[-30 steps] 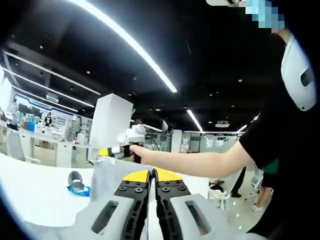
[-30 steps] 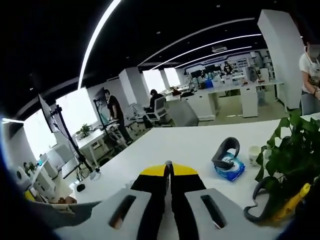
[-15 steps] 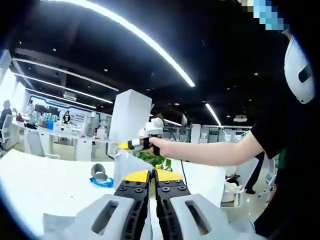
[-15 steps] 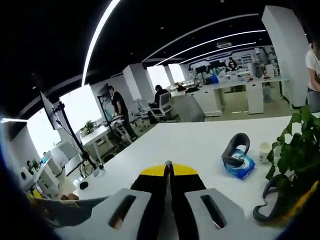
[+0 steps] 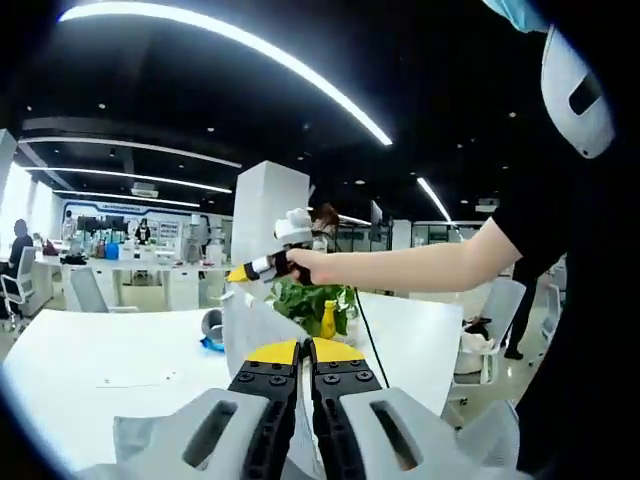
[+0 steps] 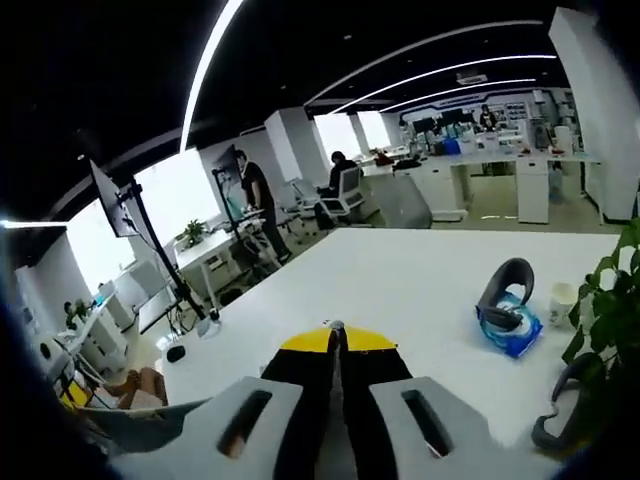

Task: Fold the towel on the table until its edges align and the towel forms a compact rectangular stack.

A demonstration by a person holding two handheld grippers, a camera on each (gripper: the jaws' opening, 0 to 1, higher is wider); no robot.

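In the left gripper view my left claw [image 5: 303,350] has its yellow-tipped jaws pressed together on the pale grey towel [image 5: 250,330], which rises as a sheet just past the tips and hangs in folds around the claw's body, lower left and lower right. My right arm reaches across from the right side of that view, and my right hand [image 5: 300,265] holds the right claw [image 5: 240,274] up above the tabletop [image 5: 90,350], at the top corner of the raised towel sheet; its yellow tips look closed on that corner, though it is small there. Behind the sheet stands a green plant [image 5: 312,300] with a yellow bottle [image 5: 328,320] in front of it, and to the left of the sheet a grey-and-blue object [image 5: 211,330] lies on the white tabletop.

In the right gripper view the right claw [image 6: 337,340] shows its jaws shut, with a thin edge of cloth just visible between the yellow tips. The white tabletop [image 6: 400,290] stretches ahead; on it to the right lie the grey-and-blue object [image 6: 507,308] and a white cup [image 6: 562,298], near the leaves of the plant [image 6: 610,320]. A grey fold of towel [image 6: 140,425] sags at lower left, where the left claw [image 6: 70,395] shows. People stand at desks in the office behind
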